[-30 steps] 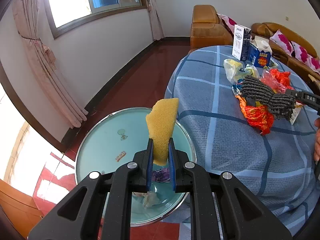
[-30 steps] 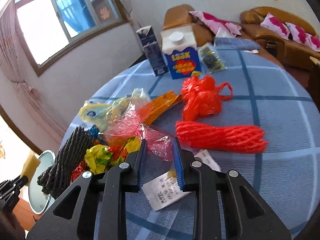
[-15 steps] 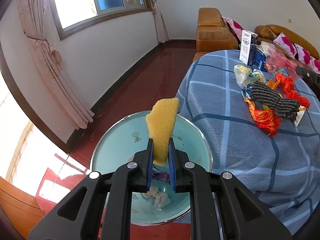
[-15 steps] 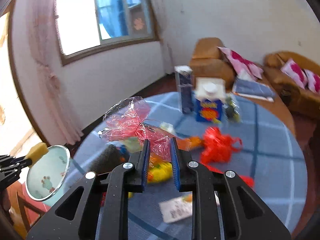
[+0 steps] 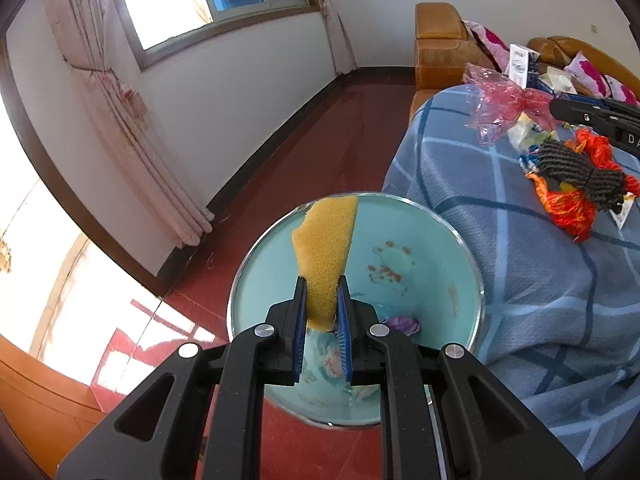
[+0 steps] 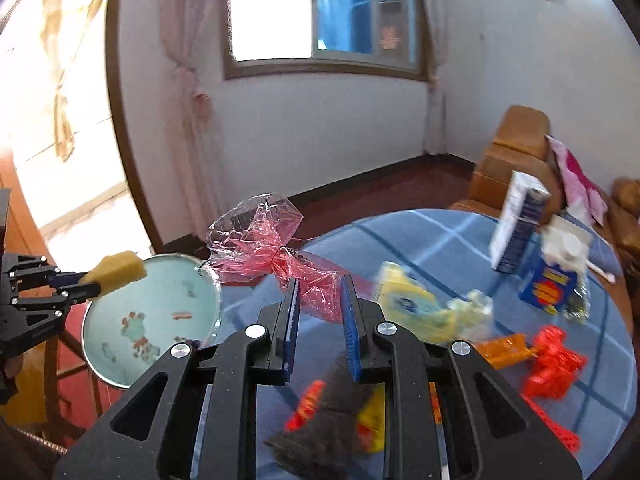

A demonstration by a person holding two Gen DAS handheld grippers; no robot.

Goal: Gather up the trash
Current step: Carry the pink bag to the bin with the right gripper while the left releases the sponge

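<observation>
My left gripper [image 5: 321, 300] is shut on a yellow sponge [image 5: 326, 252] and holds it over a teal enamel basin [image 5: 460, 264] with scraps of trash lying in its bottom. My right gripper [image 6: 319, 294] is shut on a crinkled pink cellophane wrapper [image 6: 264, 244], lifted above the table's left edge beside the basin [image 6: 120, 364]. In the left wrist view the wrapper [image 5: 500, 108] hangs from the right gripper's black body at the upper right. A dark scouring pad [image 5: 580, 172] lies among orange wrappers [image 5: 568, 208] on the blue checked tablecloth [image 5: 500, 264].
Two cartons [image 6: 520, 220] [image 6: 556, 272], a yellow-green bag [image 6: 420, 308], red netting [image 6: 556, 364] and an orange wrapper [image 6: 504, 350] lie on the table. Brown sofas with pink cushions [image 5: 444, 40] stand behind. Red floor and a curtained window wall [image 5: 132, 120] lie left.
My right gripper has lifted the pink wrapper off the table and swung it left toward the basin. My left gripper with the sponge has shifted over the basin.
</observation>
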